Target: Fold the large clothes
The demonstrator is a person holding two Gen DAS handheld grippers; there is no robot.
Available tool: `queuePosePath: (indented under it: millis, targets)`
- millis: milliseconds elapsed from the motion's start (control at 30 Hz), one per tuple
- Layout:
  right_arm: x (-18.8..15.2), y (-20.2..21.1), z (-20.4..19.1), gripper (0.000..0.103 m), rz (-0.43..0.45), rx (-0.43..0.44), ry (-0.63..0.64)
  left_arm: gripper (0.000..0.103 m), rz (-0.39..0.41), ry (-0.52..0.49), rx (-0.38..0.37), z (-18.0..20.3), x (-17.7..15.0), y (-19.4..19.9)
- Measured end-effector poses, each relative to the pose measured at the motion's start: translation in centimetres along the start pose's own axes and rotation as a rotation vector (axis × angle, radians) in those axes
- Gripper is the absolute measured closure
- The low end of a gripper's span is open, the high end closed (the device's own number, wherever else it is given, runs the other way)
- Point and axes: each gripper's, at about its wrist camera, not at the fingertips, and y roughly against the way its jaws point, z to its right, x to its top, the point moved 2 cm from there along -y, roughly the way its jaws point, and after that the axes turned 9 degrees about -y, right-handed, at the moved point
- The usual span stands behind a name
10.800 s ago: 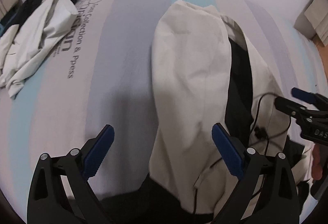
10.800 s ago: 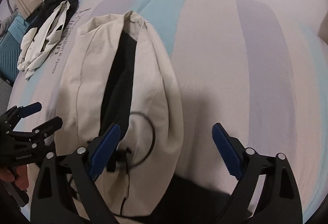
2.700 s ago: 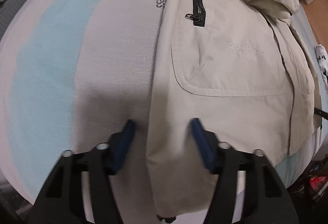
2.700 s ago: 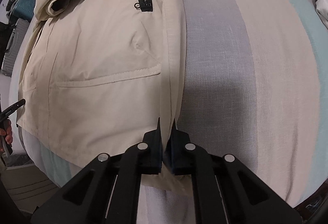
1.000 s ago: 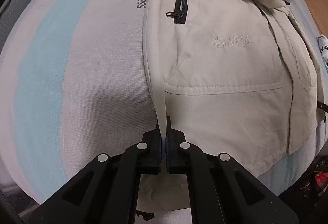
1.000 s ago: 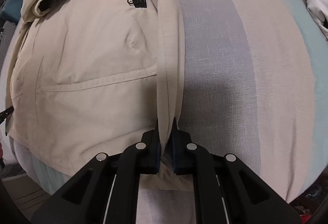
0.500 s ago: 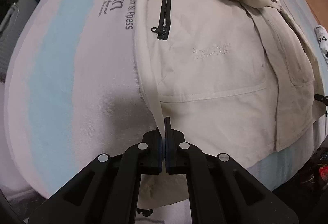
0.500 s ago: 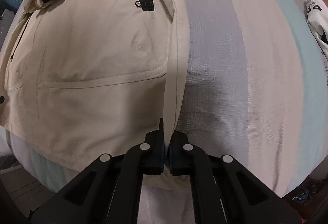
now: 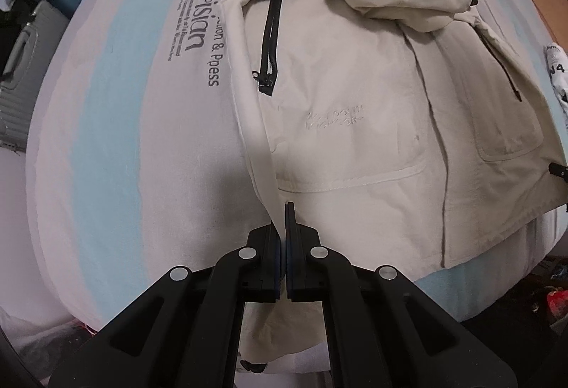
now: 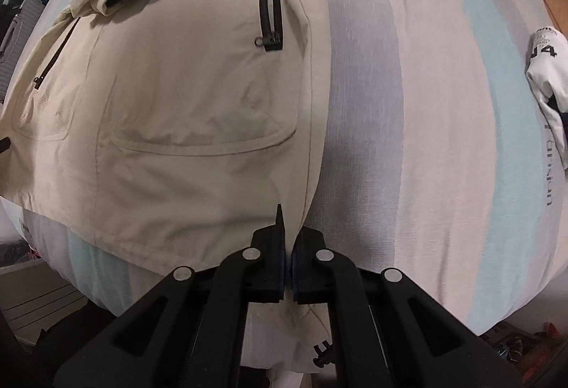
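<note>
Left wrist view: left gripper (image 9: 285, 228) clamped on the lifted side edge of the beige jacket (image 9: 355, 96), spread front-up on the striped bed sheet (image 9: 117, 146). Right wrist view: right gripper (image 10: 288, 238) pinches the jacket's (image 10: 184, 96) opposite edge, near the hem.

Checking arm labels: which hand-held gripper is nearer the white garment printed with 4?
Right. The right hand-held gripper pinches the beige jacket edge facing the white garment; the left hand-held gripper clamps the jacket's opposite edge, with the whole jacket between.
</note>
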Motion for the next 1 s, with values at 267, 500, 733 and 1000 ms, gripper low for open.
queuePosePath:
  millis: [267, 500, 733, 1000]
  targets:
    - [0.9, 2.9, -1.0, 0.102, 0.013, 0.0, -0.017, 0.103, 0.015, -0.011, -0.041, -0.8, 0.7, 1.6]
    - [1.3, 4.3, 0.9, 0.102, 0.005, 0.011, 0.012, 0.103, 0.025, -0.027, -0.063, -1.4, 1.0, 4.0]
    - [2.0, 6.6, 0.7, 0.102, 0.004, 0.04, -0.014, 0.103, 0.038, -0.049, -0.067, -1.6, 1.8, 6.1]
    - [3.9, 9.4, 1.0, 0.102, 0.038, 0.072, -0.065, 0.103, 0.058, -0.06, -0.067, -1.9, 3.2, 8.2]
